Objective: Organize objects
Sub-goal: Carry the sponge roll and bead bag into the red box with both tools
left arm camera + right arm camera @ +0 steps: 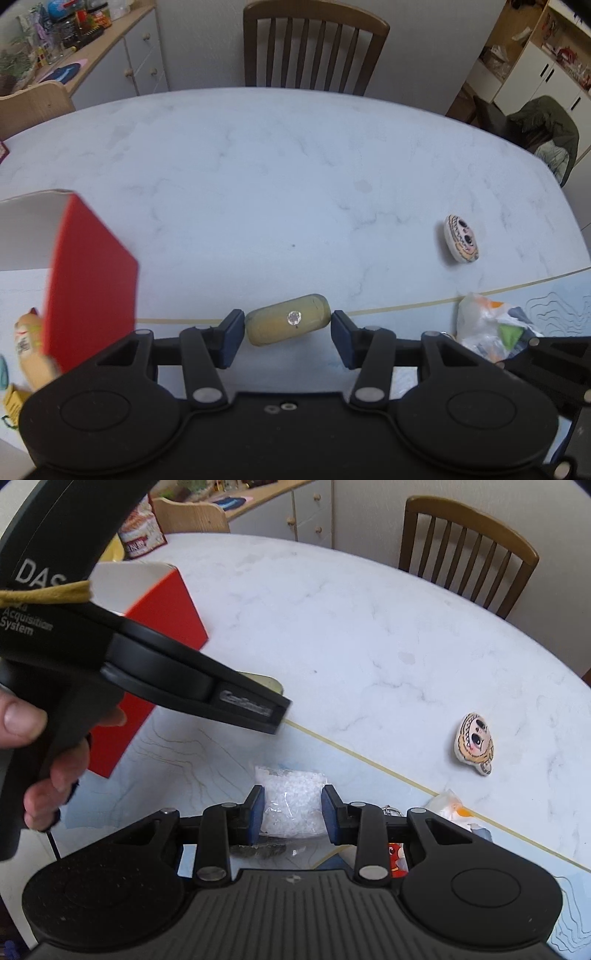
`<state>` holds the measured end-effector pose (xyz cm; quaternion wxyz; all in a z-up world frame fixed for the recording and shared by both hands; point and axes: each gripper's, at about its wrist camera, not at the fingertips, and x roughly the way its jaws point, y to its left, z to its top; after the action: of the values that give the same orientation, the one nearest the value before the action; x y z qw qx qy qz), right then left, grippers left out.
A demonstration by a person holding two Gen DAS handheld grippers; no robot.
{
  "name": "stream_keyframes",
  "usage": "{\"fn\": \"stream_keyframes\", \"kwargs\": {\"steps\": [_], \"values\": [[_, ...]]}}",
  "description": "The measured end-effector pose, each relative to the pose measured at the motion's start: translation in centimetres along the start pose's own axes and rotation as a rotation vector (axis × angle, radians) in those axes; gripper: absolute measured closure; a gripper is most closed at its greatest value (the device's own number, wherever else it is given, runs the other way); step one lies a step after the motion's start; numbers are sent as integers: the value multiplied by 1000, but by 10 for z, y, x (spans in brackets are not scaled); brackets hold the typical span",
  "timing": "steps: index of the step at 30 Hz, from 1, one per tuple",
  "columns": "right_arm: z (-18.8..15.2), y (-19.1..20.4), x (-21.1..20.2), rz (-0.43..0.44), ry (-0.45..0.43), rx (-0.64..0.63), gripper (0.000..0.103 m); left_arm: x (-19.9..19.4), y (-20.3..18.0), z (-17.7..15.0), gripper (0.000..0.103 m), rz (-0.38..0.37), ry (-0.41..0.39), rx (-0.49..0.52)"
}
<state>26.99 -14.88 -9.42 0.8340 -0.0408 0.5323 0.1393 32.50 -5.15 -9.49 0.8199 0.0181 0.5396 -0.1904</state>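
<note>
In the left wrist view my left gripper (288,338) is shut on a yellowish oblong piece (288,323) with a clear gem set in it, one blue pad at each end. The right wrist view shows that gripper (273,712) from the side in a person's hand (22,720), above the table beside the red box (166,609). My right gripper (293,818) is shut on a clear bag of white granules (291,797) over the patterned mat (207,760). A cartoon face charm (461,240) (474,744) lies on the marble table (258,166).
The red box (92,280) stands open at the left, white inside, with a cat figure (29,339) by it. A crumpled plastic bag (487,325) (452,806) lies on the mat's edge. A wooden chair (314,48) stands at the far side. A snack bag (142,531) sits far left.
</note>
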Motion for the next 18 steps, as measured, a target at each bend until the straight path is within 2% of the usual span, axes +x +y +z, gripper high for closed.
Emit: {"fn": "stream_keyframes", "kwargs": {"steps": [4,10,18], "values": [[3,-3,-17,5,-26,-8,71,-19,13,-5,53,-8,-14,-17],[-5,19,-45,13,-62,-19,71,-50,26,-12,53,-12,-42,-17],[19,52,-65,28,-96,-64,71,-90,47,-32,53,-17,-83,-11]]}}
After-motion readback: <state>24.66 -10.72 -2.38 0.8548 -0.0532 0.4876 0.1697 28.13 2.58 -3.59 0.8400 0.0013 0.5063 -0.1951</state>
